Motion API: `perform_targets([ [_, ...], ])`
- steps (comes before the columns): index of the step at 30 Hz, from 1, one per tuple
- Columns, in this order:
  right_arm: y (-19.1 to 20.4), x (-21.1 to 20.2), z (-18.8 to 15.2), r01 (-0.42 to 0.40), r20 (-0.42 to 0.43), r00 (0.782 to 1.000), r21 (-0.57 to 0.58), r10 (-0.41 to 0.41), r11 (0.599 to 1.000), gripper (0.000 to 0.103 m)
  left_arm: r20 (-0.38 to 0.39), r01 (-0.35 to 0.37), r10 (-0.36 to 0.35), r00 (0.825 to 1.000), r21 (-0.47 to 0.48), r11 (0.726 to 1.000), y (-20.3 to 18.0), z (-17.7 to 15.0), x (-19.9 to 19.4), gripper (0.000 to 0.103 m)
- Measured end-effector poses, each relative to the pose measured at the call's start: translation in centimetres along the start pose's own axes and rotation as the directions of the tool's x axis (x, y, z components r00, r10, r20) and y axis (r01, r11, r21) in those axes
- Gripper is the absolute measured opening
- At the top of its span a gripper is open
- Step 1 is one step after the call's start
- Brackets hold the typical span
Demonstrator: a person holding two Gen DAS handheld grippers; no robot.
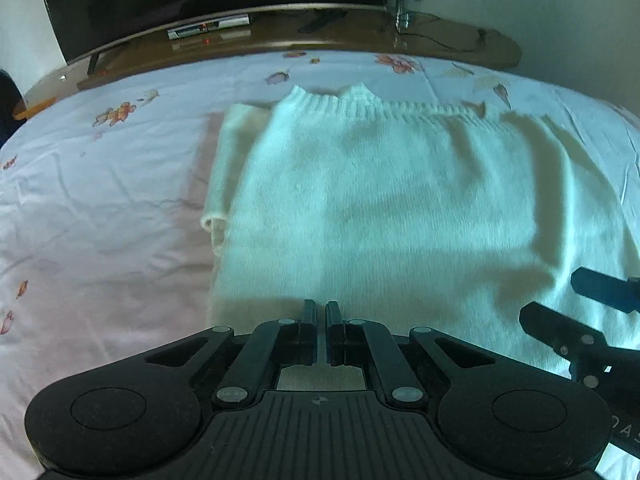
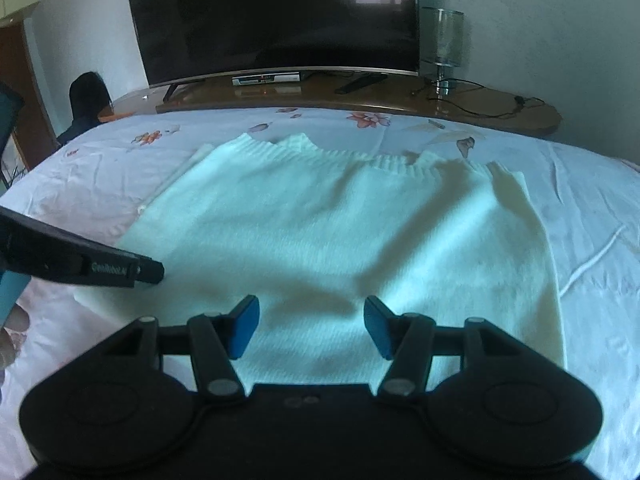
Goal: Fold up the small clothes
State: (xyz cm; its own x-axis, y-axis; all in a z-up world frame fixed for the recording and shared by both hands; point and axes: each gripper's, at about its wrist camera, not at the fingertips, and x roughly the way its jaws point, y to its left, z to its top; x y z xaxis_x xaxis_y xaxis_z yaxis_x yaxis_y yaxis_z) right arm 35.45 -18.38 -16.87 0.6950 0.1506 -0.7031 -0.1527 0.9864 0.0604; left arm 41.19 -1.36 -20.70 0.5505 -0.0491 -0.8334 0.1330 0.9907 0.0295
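A white knitted sweater (image 1: 400, 200) lies flat on the flowered bedsheet (image 1: 100, 208), its ribbed edge (image 1: 400, 111) away from me and one sleeve (image 1: 226, 168) folded in along its left side. My left gripper (image 1: 321, 308) is shut just above the sweater's near edge, and no cloth shows between its fingers. To its right my right gripper (image 1: 550, 294) hovers over the same near edge. In the right wrist view the sweater (image 2: 340, 232) fills the middle; my right gripper (image 2: 311, 312) stands open over it, blue pads (image 2: 244, 332) apart with nothing between them. My left gripper (image 2: 156, 271) reaches in from the left.
A long wooden shelf (image 2: 500, 116) runs behind the bed, carrying a dark television (image 2: 272, 20), a remote (image 2: 360, 83) and a glass lamp (image 2: 442, 40) with its cable. Bedsheet (image 2: 592, 220) stretches out on both sides of the sweater. A hand (image 2: 12, 332) shows at the lower left.
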Motion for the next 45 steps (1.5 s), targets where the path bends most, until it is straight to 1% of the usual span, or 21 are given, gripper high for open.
perform_targets([
  [3,0.1,-0.3,-0.2,0.000,0.005,1.000,0.006,0.000,1.000,0.057,0.029,0.031,-0.031,0.999,0.001,1.000,0.0,-0.4,-0.6,0.004],
  [6,0.4,-0.4,-0.5,0.000,0.006,1.000,0.008,0.000,1.000,0.057,0.154,0.071,-0.063,0.986,-0.046,0.996,0.6,-1.4,-2.2,0.003],
  [10,0.3,-0.4,-0.6,-0.001,0.005,1.000,0.035,0.001,0.999,0.057,0.227,0.037,-0.024,0.974,-0.055,0.998,0.9,-1.8,-3.4,0.003],
  [13,0.3,-0.6,-0.5,-0.001,0.016,1.000,0.040,0.000,0.999,0.057,0.301,-0.008,0.036,0.953,-0.095,0.995,1.7,-2.0,-4.7,0.004],
  [15,0.3,-0.7,-0.4,-0.003,0.021,1.000,0.041,0.002,0.999,0.057,0.240,-0.010,0.031,0.970,-0.088,0.996,2.0,-1.7,-4.2,0.004],
  [17,0.3,-0.7,-0.3,-0.004,0.026,1.000,0.044,0.003,0.999,0.057,0.126,-0.018,0.024,0.992,-0.054,0.998,2.1,-1.5,-2.8,0.004],
  [18,0.4,-0.7,-0.2,-0.006,0.027,1.000,0.044,0.005,0.999,0.057,0.089,-0.042,0.045,0.995,-0.040,0.998,2.0,-1.6,-2.5,0.004],
  [19,0.5,-0.7,-0.2,-0.007,0.029,1.000,0.045,0.005,0.999,0.057,0.072,-0.077,0.078,0.994,-0.019,0.997,1.7,-1.7,-2.4,0.004],
  [21,0.7,-0.6,-0.1,-0.012,0.029,1.000,0.042,0.011,0.999,0.057,0.091,-0.168,0.165,0.982,0.030,0.985,1.0,-2.1,-2.4,0.004],
  [22,0.8,-0.5,0.0,-0.015,0.027,1.000,0.041,0.014,0.999,0.057,0.096,-0.180,0.175,0.980,0.037,0.983,0.8,-2.1,-2.4,0.004],
  [28,1.4,0.0,-0.1,-0.024,0.018,1.000,0.036,0.024,0.999,0.057,0.050,-0.136,0.137,0.989,-0.023,0.990,1.4,-1.6,-1.1,0.004],
  [32,1.2,0.4,-0.3,-0.026,0.009,1.000,0.040,0.025,0.999,0.057,0.144,-0.080,0.089,0.986,-0.068,0.995,1.5,-2.4,-1.6,0.004],
  [34,1.1,0.6,-0.4,-0.029,0.004,1.000,0.042,0.029,0.999,0.057,0.209,-0.006,0.027,0.978,-0.097,0.995,2.0,-2.7,-2.4,0.004],
  [35,1.0,0.7,-0.4,-0.029,0.003,1.000,0.042,0.029,0.999,0.057,0.254,0.035,-0.005,0.967,-0.116,0.993,2.3,-2.9,-2.9,0.004],
  [37,0.9,0.8,-0.4,-0.030,0.001,1.000,0.042,0.030,0.999,0.057,0.325,0.077,0.001,0.946,-0.226,0.971,3.2,-3.4,-3.6,0.004],
  [38,0.8,0.9,-0.4,-0.031,0.000,1.000,0.043,0.032,0.999,0.057,0.333,0.082,0.019,0.943,-0.284,0.955,3.7,-3.6,-3.7,0.004],
  [39,0.7,0.9,-0.4,-0.032,0.000,0.999,0.043,0.032,0.999,0.058,0.289,0.053,0.047,0.956,-0.328,0.943,4.0,-3.3,-3.4,0.004],
  [41,0.7,1.0,-0.4,-0.033,-0.001,0.999,0.042,0.033,0.999,0.058,0.131,-0.075,0.115,0.985,-0.274,0.959,3.3,-2.2,-2.0,0.004],
  [42,0.6,1.0,-0.4,-0.034,-0.001,0.999,0.043,0.034,0.999,0.058,0.076,-0.132,0.150,0.986,-0.206,0.970,2.8,-1.8,-1.3,0.004],
  [43,0.7,1.0,-0.4,-0.034,-0.001,0.999,0.043,0.035,0.998,0.058,0.061,-0.164,0.175,0.983,-0.147,0.975,2.3,-1.7,-1.0,0.004],
  [45,0.7,1.1,-0.3,-0.036,0.000,0.999,0.043,0.036,0.998,0.058,0.080,-0.222,0.227,0.971,-0.058,0.973,1.1,-1.8,-1.0,0.004],
])
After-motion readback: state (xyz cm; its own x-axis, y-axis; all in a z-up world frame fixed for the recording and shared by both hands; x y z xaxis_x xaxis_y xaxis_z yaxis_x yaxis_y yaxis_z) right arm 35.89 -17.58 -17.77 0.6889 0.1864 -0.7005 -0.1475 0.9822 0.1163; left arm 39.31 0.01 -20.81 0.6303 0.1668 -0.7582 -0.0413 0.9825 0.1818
